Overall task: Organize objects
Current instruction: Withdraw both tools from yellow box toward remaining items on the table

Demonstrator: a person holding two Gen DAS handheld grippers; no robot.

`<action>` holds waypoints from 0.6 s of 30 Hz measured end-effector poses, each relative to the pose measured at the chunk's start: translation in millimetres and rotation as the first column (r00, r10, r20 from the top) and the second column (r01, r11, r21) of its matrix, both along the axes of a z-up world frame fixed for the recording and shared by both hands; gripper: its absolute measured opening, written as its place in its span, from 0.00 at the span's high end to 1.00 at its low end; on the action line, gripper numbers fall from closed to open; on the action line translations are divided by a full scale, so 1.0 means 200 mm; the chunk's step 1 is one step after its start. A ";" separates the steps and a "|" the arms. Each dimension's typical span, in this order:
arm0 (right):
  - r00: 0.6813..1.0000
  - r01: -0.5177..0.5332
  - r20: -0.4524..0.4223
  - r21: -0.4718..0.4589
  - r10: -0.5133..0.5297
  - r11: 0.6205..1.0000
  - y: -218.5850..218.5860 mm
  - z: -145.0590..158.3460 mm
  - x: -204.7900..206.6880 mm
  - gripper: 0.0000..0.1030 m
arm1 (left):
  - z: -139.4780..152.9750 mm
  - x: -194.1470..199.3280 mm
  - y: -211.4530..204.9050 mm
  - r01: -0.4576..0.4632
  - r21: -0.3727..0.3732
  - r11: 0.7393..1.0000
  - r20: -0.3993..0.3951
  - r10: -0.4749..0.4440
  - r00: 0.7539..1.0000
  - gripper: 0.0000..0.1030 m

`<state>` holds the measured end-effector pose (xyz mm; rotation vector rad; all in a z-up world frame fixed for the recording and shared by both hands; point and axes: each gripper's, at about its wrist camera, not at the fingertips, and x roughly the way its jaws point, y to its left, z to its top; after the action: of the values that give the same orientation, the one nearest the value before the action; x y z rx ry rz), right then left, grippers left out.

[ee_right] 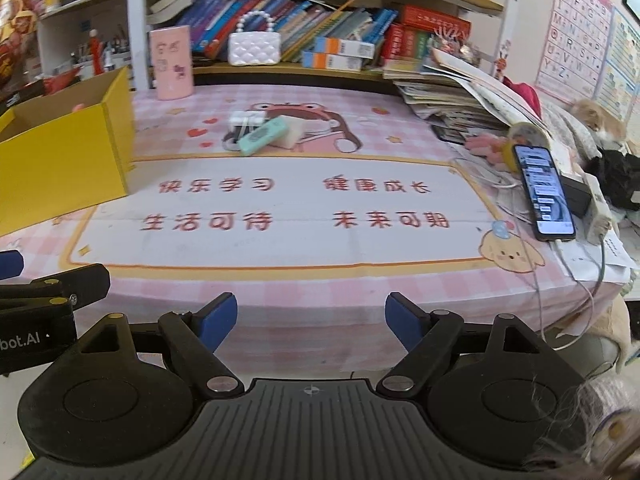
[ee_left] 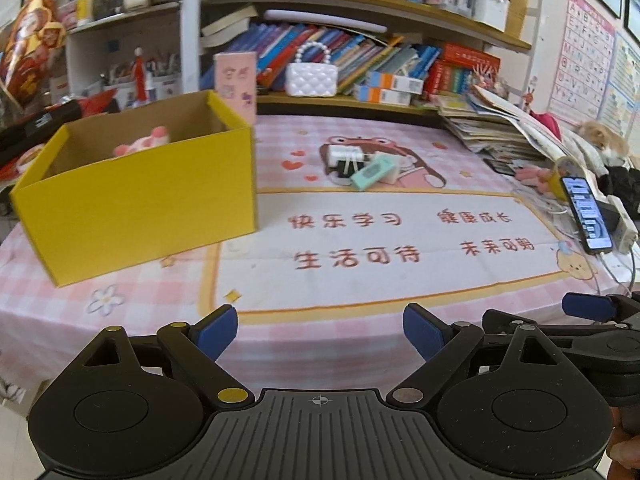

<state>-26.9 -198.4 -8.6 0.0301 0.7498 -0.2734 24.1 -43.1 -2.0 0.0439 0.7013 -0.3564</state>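
Pink tablecloth (ee_right: 280, 280) prints "快乐学习"; left gripper (ee_right: 12, 280) reads "bot.AI".

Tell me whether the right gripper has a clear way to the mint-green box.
Probably yes: the right gripper is open and empty, and only bare tablecloth lies before the mint-green box.

Yellow box (ee_left: 136, 204), pink checked tablecloth (ee_left: 360, 344)

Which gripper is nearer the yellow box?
Left. The left gripper hovers at the table's near edge just right of the yellow box; the right gripper sits farther right.
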 end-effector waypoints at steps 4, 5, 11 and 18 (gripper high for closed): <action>1.000 0.006 -0.007 0.003 -0.006 1.000 -0.09 0.00 0.05 0.22 | 0.00 0.04 -0.09 0.010 0.001 1.000 -0.005 -0.010 1.000 0.11; 1.000 0.007 -0.008 0.006 -0.007 1.000 -0.11 0.00 0.06 0.22 | -0.01 0.05 -0.11 0.012 0.004 1.000 -0.007 -0.012 1.000 0.11; 1.000 -0.005 -0.021 0.031 0.005 1.000 -0.23 -0.01 0.17 0.22 | -0.01 0.15 -0.22 -0.005 0.021 1.000 -0.021 0.006 1.000 0.11; 1.000 -0.024 -0.010 0.050 0.025 0.998 -0.38 -0.01 0.35 0.22 | -0.02 0.30 -0.36 -0.030 0.029 0.999 -0.020 0.031 0.999 0.11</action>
<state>42.8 -273.9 -11.2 0.0672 0.7666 -0.2314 83.5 -115.1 -5.4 0.0569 0.7267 -0.3178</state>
